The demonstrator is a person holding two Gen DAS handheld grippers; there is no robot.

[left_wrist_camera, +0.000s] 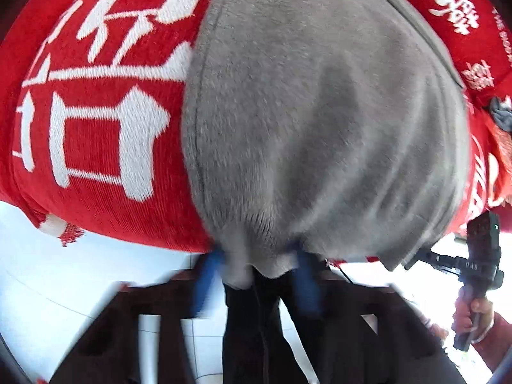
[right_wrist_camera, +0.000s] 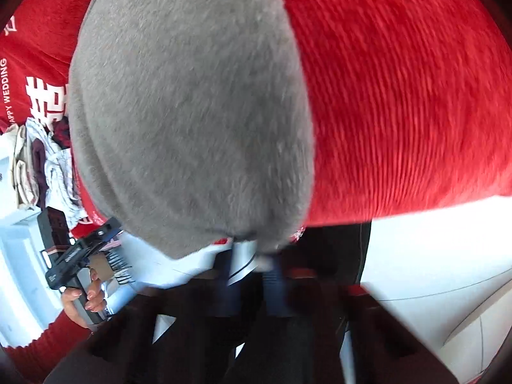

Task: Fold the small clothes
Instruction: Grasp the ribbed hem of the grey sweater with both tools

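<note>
A grey fleece garment (left_wrist_camera: 320,112) fills the middle of both views; it also shows in the right wrist view (right_wrist_camera: 192,112). It hangs over a red knitted cloth with white characters (left_wrist_camera: 96,121). My left gripper (left_wrist_camera: 256,262) is shut on the garment's near edge, its blue fingers (left_wrist_camera: 204,284) on either side of the pinched fabric. My right gripper (right_wrist_camera: 252,252) is shut on another part of the same edge, with blue fingers (right_wrist_camera: 275,291) blurred. Each gripper shows in the other's view, held in a hand: the right one (left_wrist_camera: 476,268) and the left one (right_wrist_camera: 73,256).
The red cloth (right_wrist_camera: 400,96) covers the surface under the garment. A pile of other small clothes (right_wrist_camera: 48,166) lies at the left of the right wrist view. Pale floor tiles (left_wrist_camera: 48,272) and a dark wooden frame (left_wrist_camera: 144,320) show below.
</note>
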